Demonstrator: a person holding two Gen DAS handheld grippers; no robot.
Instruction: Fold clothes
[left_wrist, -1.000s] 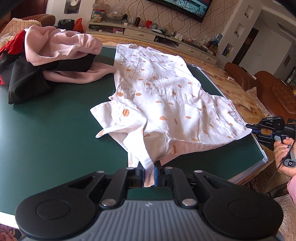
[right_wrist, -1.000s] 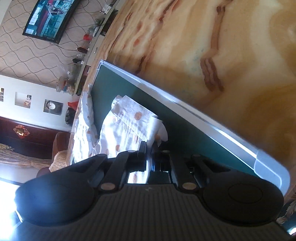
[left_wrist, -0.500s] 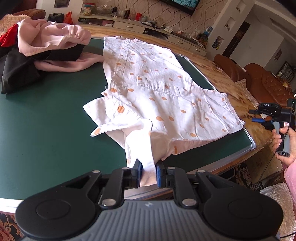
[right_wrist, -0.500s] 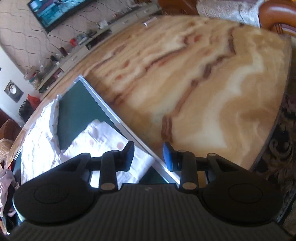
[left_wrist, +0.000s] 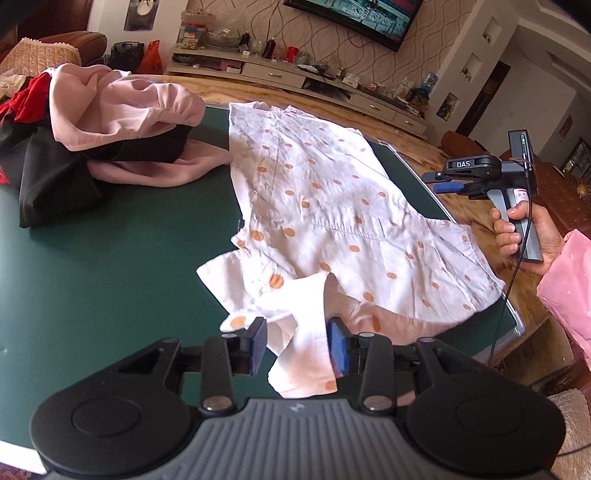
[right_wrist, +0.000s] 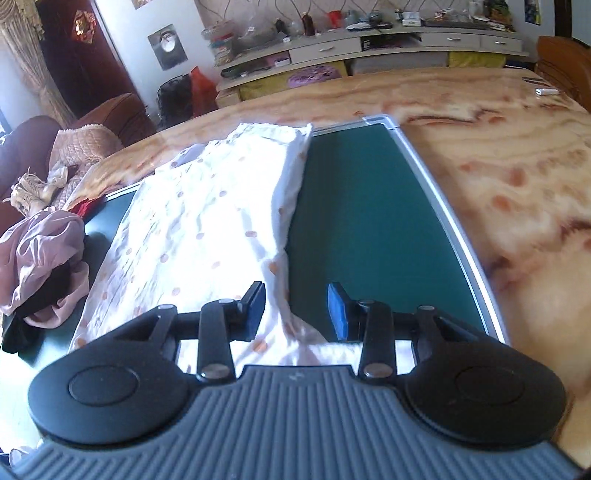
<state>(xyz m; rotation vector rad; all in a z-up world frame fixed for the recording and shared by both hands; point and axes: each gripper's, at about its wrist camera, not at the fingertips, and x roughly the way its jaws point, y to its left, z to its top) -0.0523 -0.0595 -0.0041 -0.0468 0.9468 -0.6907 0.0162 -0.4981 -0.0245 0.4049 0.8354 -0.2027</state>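
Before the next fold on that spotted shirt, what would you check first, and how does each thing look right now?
1. Left gripper let go of the sleeve: jaws opening, cloth still between them, not pinched. Ok.
2. Right gripper free: open, shirt edge below. Ok.
3. Spotted shirt lying flat: near sleeve and collar rumpled. Not ok.
4. Shirt fully on the green mat: far hem seems to lie over the mat's edge. Not ok.
5. Clothes pile clear of the shirt: pink cloth touches or nearly touches. Cannot tell.

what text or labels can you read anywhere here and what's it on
"DAS": white letters on the black body of the right gripper, seen from the left wrist view.
Small label on its grey handle: too small to read.
TV screen and shelf items: too blurred to read.
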